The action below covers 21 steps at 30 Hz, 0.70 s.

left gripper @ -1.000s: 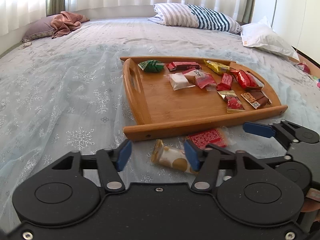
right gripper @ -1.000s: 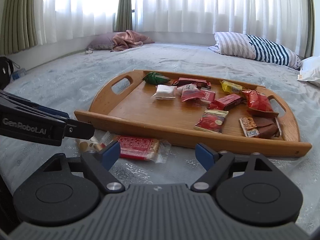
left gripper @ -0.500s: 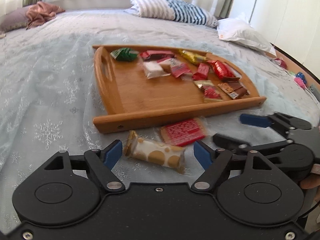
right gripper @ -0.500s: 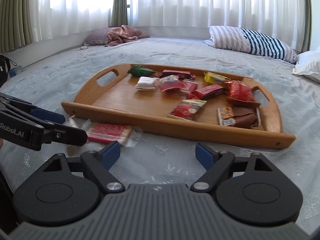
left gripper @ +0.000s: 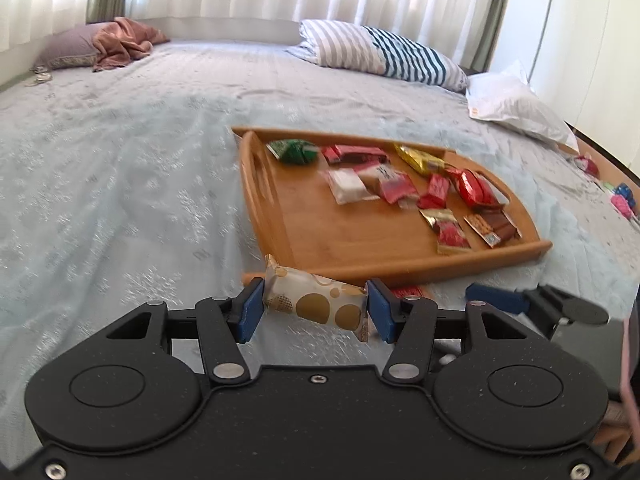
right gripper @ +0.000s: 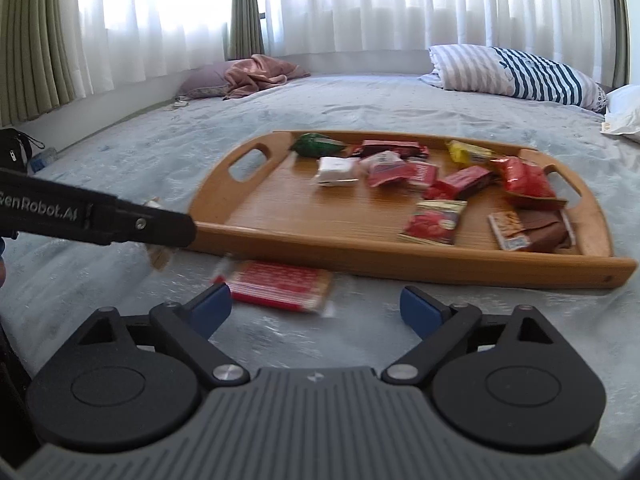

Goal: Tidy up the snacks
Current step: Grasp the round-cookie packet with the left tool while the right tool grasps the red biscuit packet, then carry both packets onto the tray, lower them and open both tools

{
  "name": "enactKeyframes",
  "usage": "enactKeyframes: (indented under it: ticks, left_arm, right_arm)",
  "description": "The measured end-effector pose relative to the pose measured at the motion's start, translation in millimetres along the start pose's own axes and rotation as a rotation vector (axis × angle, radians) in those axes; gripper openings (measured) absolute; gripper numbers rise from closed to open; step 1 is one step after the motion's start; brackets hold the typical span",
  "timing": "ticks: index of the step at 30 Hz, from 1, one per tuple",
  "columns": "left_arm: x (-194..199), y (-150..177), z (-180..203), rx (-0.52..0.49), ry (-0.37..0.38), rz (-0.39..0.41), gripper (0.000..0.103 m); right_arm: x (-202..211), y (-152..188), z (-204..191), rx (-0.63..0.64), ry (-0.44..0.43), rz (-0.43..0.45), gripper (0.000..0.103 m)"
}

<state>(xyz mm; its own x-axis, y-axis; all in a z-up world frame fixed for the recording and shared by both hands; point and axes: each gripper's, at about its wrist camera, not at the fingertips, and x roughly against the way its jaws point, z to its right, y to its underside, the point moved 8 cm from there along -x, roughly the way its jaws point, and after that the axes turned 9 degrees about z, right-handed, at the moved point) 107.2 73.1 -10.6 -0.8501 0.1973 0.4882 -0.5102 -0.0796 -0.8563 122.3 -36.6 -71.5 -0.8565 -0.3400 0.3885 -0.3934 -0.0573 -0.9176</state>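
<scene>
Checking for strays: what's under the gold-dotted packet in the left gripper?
Only bedspread shows below the gold-dotted packet. Behind it, the tray rim and most of a red packet are covered.

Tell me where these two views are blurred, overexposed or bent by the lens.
Left wrist view: the wooden tray and its snacks are motion-smeared, while the gold-dotted snack packet between the closing left gripper pads is sharper. Right wrist view: the red cracker packet is smeared and the curtains are blown out. Both views bow toward the edges, with dark corners.
</scene>
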Motion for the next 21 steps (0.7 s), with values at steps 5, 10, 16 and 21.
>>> enactKeyframes:
  ticks: [5, 10, 16, 21]
  left_arm:
    - [-1.8, -3.9, -7.3, 0.007, -0.037, 0.008, 0.053]
    - [-3.6, -4.0, -9.3, 0.021, -0.038, 0.01, 0.053]
    - [-7.2, -3.9, -8.2, 0.028, -0.037, 0.009, 0.053]
    - [-9.9, -3.0, -6.1, 0.03, -0.035, 0.005, 0.053]
  right_arm:
    - [-15.2, -1.6, -17.1, -0.028, 0.051, -0.013, 0.103]
    - [-22.5, -0.4, -19.0, -0.042, 0.111, -0.038, 0.101]
    - [-16.0, -0.5, -20.0, -0.035, 0.094, -0.024, 0.071]
    - [-9.2, -1.7, -20.0, -0.022, 0.072, -0.012, 0.068]
